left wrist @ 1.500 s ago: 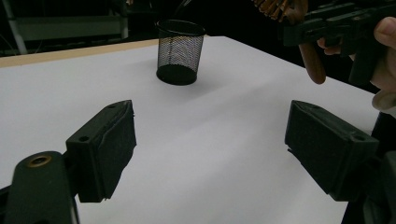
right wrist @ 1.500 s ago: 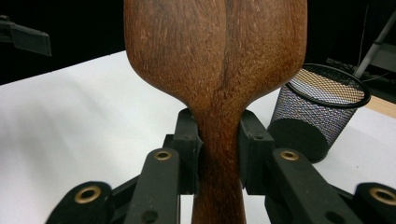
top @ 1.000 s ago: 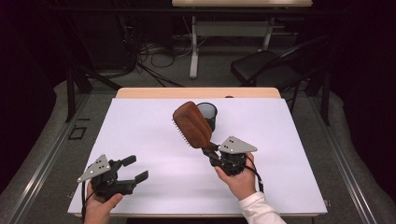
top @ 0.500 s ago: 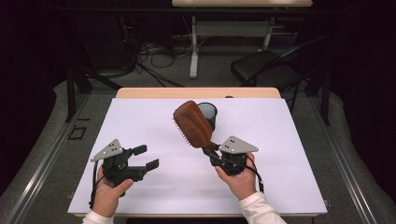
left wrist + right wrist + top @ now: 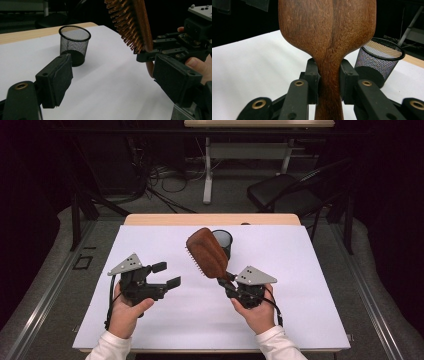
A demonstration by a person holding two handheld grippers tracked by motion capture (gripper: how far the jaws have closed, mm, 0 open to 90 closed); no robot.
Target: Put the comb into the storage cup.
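Observation:
A brown wooden hairbrush [image 5: 206, 252] is held up over the white table, its bristles [image 5: 125, 23] facing left. My right gripper [image 5: 226, 281] is shut on its handle [image 5: 329, 82], with a pad pressed on each side. Behind the brush stands a black mesh cup [image 5: 223, 241], upright and apart from it [image 5: 74, 44] [image 5: 380, 62]. At the left my left gripper [image 5: 166, 275] hangs above the table with its jaws wide; they have just been opening and nothing is between them [image 5: 112, 82]. It points toward the brush and the cup.
A white sheet [image 5: 310, 285] covers the table, with a strip of wooden top [image 5: 165, 219] at the far edge. Beyond the table stand a dark chair [image 5: 285, 195] and desk legs among cables on the floor.
My left gripper has risen and moved right and forward, toward the brush, and its jaws stand a little wider. The right gripper and the brush have kept still.

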